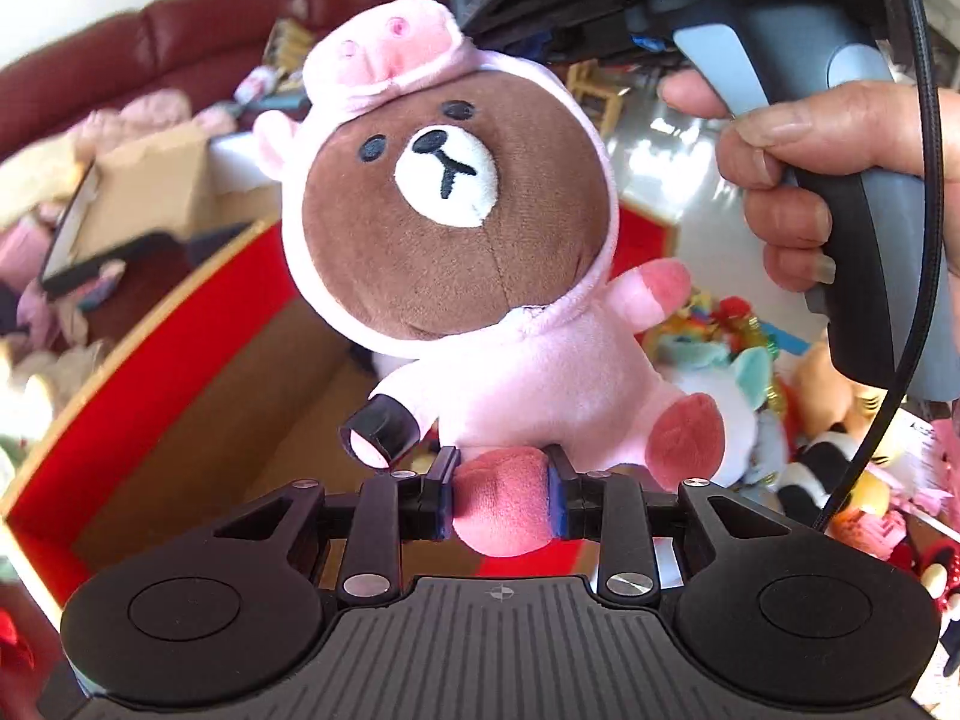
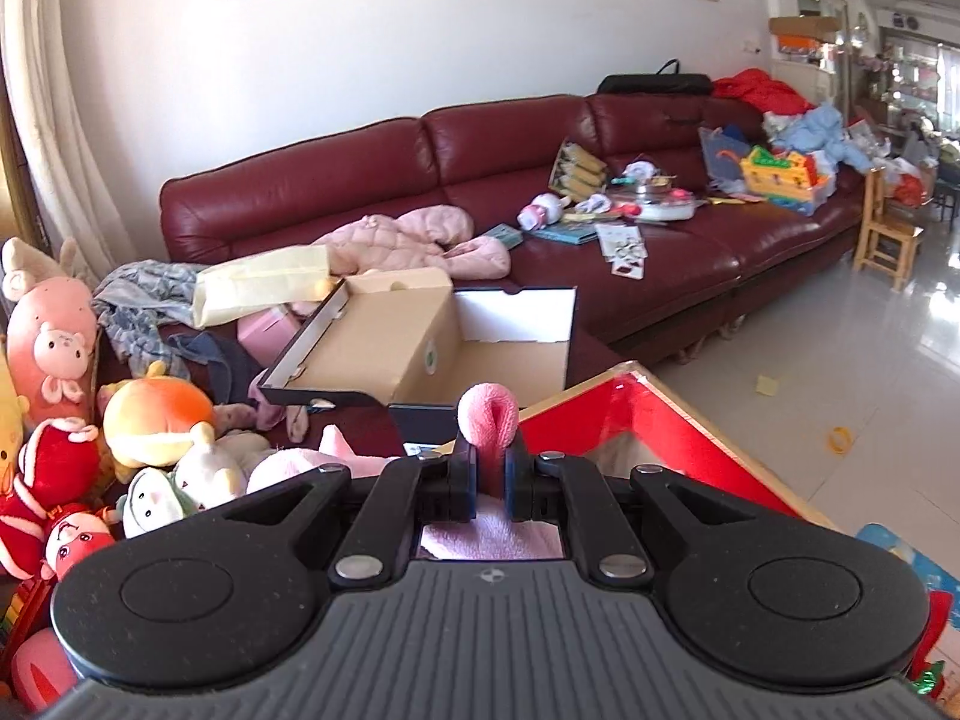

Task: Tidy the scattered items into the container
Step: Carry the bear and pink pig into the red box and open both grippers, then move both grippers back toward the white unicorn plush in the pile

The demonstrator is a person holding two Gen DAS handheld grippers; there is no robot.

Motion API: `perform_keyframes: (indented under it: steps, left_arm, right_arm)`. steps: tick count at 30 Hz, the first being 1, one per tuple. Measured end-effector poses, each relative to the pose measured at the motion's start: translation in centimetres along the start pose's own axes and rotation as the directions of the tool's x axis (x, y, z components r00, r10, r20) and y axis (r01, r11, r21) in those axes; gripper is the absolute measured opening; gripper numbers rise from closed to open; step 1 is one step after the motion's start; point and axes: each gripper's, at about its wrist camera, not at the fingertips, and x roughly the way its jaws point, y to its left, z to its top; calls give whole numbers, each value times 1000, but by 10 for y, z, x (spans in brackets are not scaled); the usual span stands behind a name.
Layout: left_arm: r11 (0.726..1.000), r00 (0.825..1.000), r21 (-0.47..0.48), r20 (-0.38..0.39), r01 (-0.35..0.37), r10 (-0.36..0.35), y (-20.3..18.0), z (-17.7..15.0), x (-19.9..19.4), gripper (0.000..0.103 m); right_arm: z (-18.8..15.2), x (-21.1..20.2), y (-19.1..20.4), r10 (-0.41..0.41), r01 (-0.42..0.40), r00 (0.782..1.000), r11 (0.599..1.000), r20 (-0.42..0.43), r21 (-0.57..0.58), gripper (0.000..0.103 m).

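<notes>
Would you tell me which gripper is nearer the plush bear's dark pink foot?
Left: the left gripper clamps the foot; the right gripper is up by the plush bear's head.

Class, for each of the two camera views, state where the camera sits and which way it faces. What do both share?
Left wrist: sits on the left hand-held gripper, faces the bear plush in pink pig suit whose foot it clamps; person's right hand shows.
Right wrist: sits on the right hand-held gripper, faces the maroon sofa while pinching pink plush.
Shared: the red box, sofa.

Red box [image 1: 180, 372] lies open below; shoebox [image 2: 384, 342] crowds its far edge.
</notes>
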Motion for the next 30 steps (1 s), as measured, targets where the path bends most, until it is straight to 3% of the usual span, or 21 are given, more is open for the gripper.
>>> perform_keyframes:
  steps: [1, 2, 4, 5, 6, 14, 30]
  left_arm:
    - [1000, 1000, -20, -28, -10, 9, 4, -2, 7, 34]
    - [999, 998, -40, -54, -23, 21, 7, -5, 11, 52]
    - [996, 997, -63, -58, -58, 54, 9, -4, 21, 62]
    - [996, 997, -70, -59, -62, 58, 10, -7, 23, 72]
    - [995, 997, -79, -49, -57, 53, 12, -8, 21, 78]
    - [999, 999, -37, -51, 1, -3, -10, -4, 45, 78]
    - [994, 998, 96, 18, 51, -53, -61, 5, 37, 78]
  right_arm:
    - [-2, 13, 2, 13, -13, 999, 1000, -34, -9, 15]
    - [-5, 24, 4, 17, -18, 998, 1000, -67, -16, 19]
    - [-16, 36, 6, 13, -16, 995, 1000, -101, -27, 67]
    - [-20, 35, 5, -2, -2, 996, 999, -91, -35, 71]
    - [-24, 33, 3, -13, 9, 996, 999, -85, -43, 71]
    - [-32, 11, -38, -78, 77, 992, 997, -97, -10, 71]
    - [-65, -46, -88, -192, 196, 977, 980, -92, 35, 73]
